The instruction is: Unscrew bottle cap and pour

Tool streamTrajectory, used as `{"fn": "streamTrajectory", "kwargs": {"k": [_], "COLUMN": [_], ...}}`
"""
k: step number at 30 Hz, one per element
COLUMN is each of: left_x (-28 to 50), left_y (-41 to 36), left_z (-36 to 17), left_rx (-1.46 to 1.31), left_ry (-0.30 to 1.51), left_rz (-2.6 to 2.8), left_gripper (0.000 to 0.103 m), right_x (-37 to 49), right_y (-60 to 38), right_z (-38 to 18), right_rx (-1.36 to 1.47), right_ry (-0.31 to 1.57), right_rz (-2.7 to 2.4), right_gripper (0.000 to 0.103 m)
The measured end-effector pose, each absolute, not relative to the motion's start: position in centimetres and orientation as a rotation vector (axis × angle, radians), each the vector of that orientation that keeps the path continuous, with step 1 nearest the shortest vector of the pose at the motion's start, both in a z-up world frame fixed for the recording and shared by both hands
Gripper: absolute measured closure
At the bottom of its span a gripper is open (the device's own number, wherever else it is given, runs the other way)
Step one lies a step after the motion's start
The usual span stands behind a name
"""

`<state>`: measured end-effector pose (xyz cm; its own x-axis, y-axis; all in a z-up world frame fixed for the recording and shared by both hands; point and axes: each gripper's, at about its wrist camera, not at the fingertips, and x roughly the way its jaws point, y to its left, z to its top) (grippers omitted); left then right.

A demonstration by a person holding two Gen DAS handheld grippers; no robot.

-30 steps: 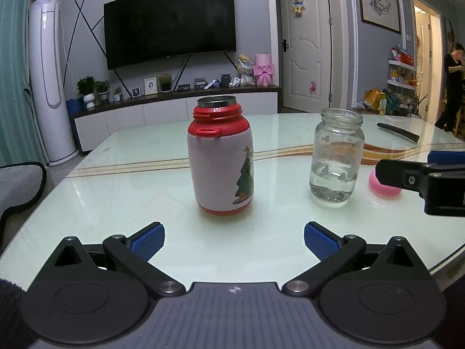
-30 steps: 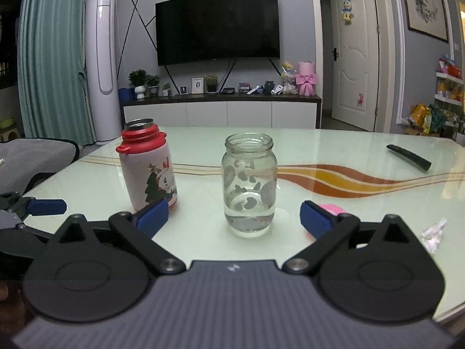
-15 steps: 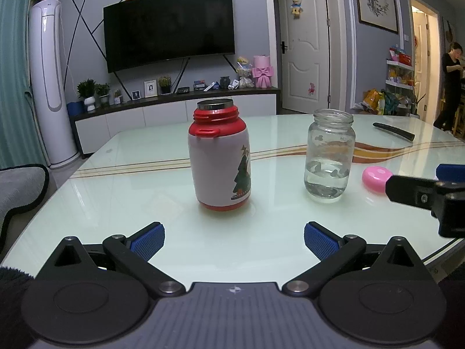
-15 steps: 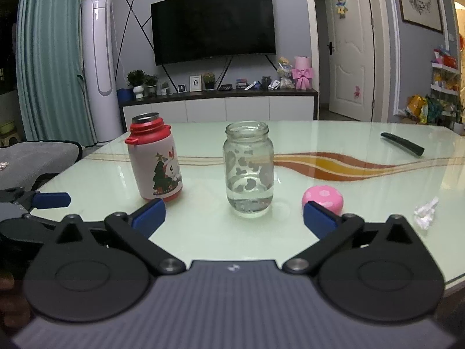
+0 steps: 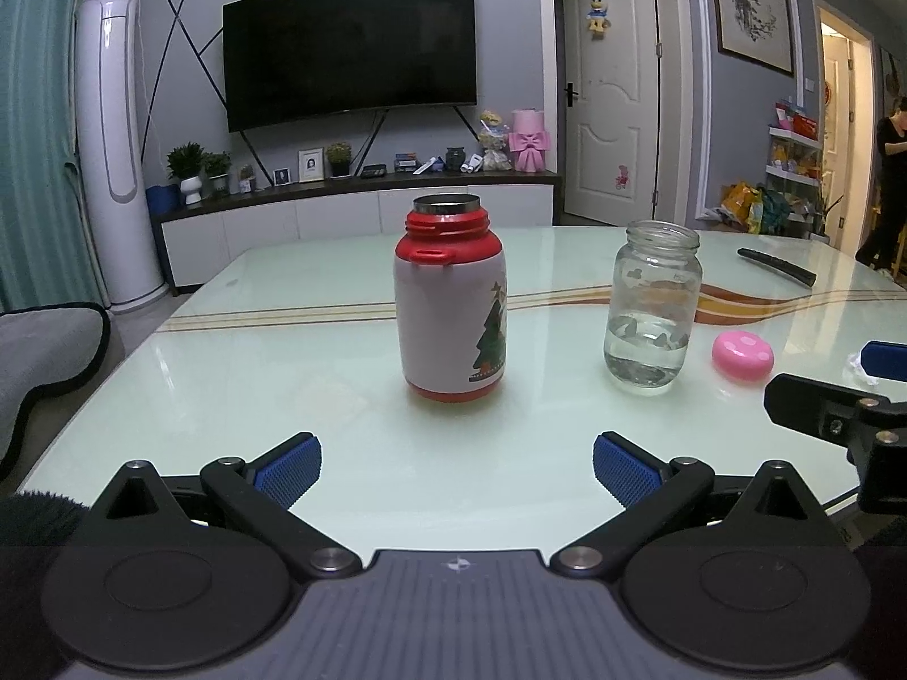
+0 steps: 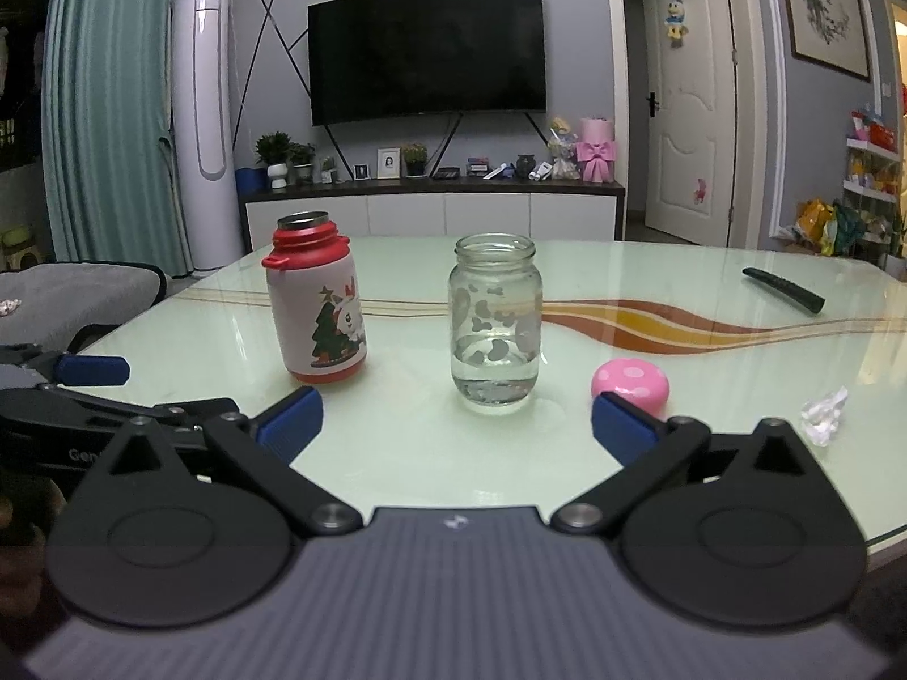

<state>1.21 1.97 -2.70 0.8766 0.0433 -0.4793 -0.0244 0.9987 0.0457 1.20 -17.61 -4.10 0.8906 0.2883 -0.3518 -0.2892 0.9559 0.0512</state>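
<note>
1. Red-and-white steel bottle with the Christmas-tree print (image 5: 450, 306) stands uncapped on the glass counter (image 5: 317, 340), beside the clear glass jar (image 5: 652, 311) holding a little water.
2. Over the last second I pull both grippers back; bottle and jar now sit further off.
3. Left gripper (image 5: 456, 467) and right gripper (image 6: 456, 422) have fingers spread wide, holding nothing.
4. Pink dotted cap (image 6: 629, 382) lies beside the jar, so the pour looks done.

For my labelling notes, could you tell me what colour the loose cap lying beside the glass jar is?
Pink with paler dots; the cap shows best in the right wrist view.
</note>
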Motion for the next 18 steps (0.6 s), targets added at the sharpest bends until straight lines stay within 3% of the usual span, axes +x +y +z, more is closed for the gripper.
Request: {"fn": "streamTrajectory", "kwargs": {"k": [18], "left_x": [-0.2], "left_y": [1.9], "left_z": [-2.4], "left_rx": [0.042], "left_ry": [0.511], "left_rz": [0.04], "left_gripper": [0.0], "right_x": [0.9], "right_y": [-18.3], "right_z": [-4.3], "right_rx": [0.015], "right_ry": [0.376], "right_rz": [0.288], "right_gripper": [0.0]}}
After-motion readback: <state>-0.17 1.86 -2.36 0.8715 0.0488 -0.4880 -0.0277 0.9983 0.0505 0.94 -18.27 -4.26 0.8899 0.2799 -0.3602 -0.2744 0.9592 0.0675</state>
